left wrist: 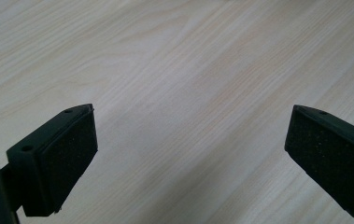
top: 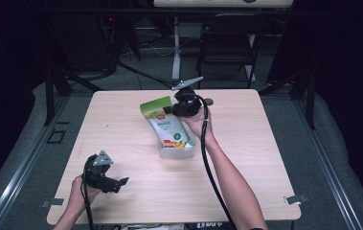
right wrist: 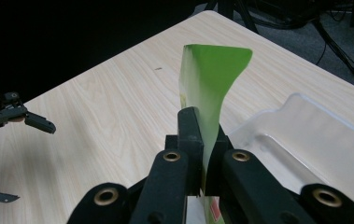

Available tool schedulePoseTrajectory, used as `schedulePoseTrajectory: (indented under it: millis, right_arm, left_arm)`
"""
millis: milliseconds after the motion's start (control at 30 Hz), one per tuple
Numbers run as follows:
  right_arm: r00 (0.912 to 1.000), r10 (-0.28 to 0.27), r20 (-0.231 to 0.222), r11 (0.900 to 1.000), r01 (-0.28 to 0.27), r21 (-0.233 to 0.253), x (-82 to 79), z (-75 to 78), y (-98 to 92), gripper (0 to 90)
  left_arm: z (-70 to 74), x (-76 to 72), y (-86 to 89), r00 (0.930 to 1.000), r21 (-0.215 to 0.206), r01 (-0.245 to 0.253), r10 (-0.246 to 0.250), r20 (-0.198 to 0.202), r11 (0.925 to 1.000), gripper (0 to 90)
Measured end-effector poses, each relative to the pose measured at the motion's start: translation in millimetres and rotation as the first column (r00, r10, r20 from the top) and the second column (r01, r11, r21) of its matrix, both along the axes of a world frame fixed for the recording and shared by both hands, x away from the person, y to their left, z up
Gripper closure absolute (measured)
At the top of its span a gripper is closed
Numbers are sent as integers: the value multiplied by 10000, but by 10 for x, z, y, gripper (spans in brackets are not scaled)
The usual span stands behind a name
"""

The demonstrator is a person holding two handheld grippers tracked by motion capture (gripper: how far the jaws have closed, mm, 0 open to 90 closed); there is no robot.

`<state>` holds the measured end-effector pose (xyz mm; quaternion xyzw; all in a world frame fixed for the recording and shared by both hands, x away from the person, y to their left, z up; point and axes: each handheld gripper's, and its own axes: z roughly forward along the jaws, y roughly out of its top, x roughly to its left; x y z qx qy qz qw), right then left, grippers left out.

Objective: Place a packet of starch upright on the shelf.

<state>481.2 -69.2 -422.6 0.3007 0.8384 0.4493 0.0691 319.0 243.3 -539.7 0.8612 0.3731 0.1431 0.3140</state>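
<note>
The green pouch [top: 165, 125], glossy and flat, is pinched at its top edge by my right gripper [top: 176, 109] over a clear plastic tray [top: 175, 152], while my left gripper [top: 117, 183] rests wide open at the near left.

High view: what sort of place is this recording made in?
Probably a lab or studio recording bay rather than a home: a bare wooden table ringed by dark curtains, a folding chair and loose cables on the grey floor behind, the right gripper holding a green pouch.

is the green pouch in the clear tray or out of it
Partly in. The right tongs pinch the pouch at its top; its bottom end sits in the tray, the rest leaning up and out.
</note>
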Motion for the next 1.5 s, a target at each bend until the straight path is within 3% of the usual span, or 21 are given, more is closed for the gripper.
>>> schedulePoseTrajectory:
  millis: [567, 1000, 1100, 1267, 1367, 1500]
  right_arm:
    - [9987, -487, -164, 9988, 489, 90, -28, -113, -348, 898]
    - [9967, -782, -204, 9969, 781, -38, -25, -185, -475, 895]
    - [9979, -540, -362, 9980, 527, -354, 13, -148, -437, 832]
    - [9979, -189, -625, 9966, 138, -809, 115, 1, -289, 593]
    - [9983, -60, -572, 9887, -26, -1501, 179, 98, -158, 582]
    - [9985, 198, -507, 9719, -311, -2335, 225, 142, -7, 813]
  left_arm:
    - [7, -10, -2, 10000, 55, -18, 18, 30, 10000, 25]
    - [5, -9, -12, 10000, 151, 26, -26, 31, 9999, 27]
    - [2, -7, -8, 10000, 130, -12, 12, -13, 9999, 27]
    - [-1, -5, -16, 10000, 165, 36, -36, -20, 9999, 28]
    - [-3, -6, -13, 10000, 155, 15, -14, -25, 9999, 29]
    - [-1, -7, -6, 10000, 129, 33, -32, -45, 9999, 30]
